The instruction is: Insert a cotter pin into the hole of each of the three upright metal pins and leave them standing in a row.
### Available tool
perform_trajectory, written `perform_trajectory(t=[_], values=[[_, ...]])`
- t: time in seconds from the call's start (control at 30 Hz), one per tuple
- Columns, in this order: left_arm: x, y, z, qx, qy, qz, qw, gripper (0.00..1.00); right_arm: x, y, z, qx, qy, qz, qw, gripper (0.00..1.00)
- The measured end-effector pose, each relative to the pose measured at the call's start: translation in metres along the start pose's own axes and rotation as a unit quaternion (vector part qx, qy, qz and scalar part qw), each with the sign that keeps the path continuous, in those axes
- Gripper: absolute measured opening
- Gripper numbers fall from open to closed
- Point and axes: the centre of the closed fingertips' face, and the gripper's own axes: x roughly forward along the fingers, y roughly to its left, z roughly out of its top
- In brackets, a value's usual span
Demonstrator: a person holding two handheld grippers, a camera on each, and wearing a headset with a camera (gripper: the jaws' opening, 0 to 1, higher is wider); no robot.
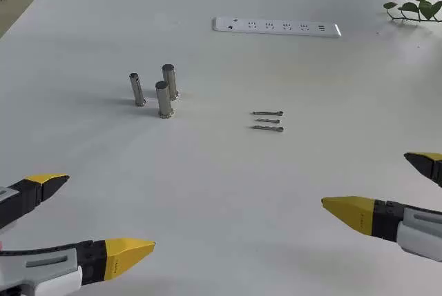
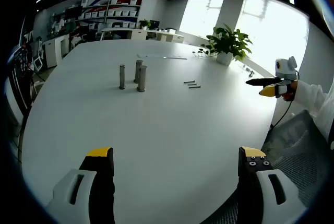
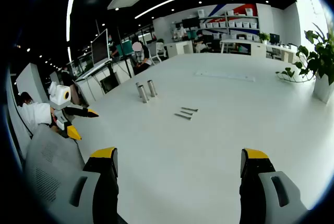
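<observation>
Three upright metal pins point(image 1: 158, 89) stand clustered on the white table, left of centre; they also appear as pins point(image 2: 133, 77) and pins point(image 3: 144, 91). Three cotter pins point(image 1: 267, 121) lie side by side to their right, seen too as cotter pins point(image 2: 191, 84) and cotter pins point(image 3: 185, 113). My left gripper point(image 1: 100, 216) hovers open at the near left edge, far from the pins. My right gripper point(image 1: 383, 185) hovers open at the near right. Neither holds anything. The left gripper's own jaws point(image 2: 175, 156) and the right gripper's own jaws point(image 3: 177, 157) stand wide apart.
A white power strip point(image 1: 276, 26) lies at the far side of the table. A potted plant point(image 1: 416, 6) trails at the far right corner. A grey chair back point(image 3: 49, 153) stands near the table edge. Shelves and desks fill the room behind.
</observation>
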Motion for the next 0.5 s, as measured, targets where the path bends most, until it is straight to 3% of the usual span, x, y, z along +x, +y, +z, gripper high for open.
perform_trajectory(t=[0.13, 0.2, 0.5], values=[[0.0005, 0.0026, 0.0015, 0.007, -0.005, 0.013, 0.9999, 0.99, 0.0000, 0.0007, 0.0005, 0.000, -0.001, 0.001, 1.0000, 0.95], [0.0006, 0.0049, 0.0014, -0.011, -0.010, 0.020, 0.9997, 0.99, -0.0002, 0.0008, 0.0004, 0.001, -0.001, 0.002, 1.0000, 0.95], [-0.0005, 0.0044, -0.0014, -0.011, -0.002, 0.019, 0.9998, 0.99, -0.0009, 0.0020, 0.0003, 0.005, 0.000, 0.002, 1.0000, 0.95]])
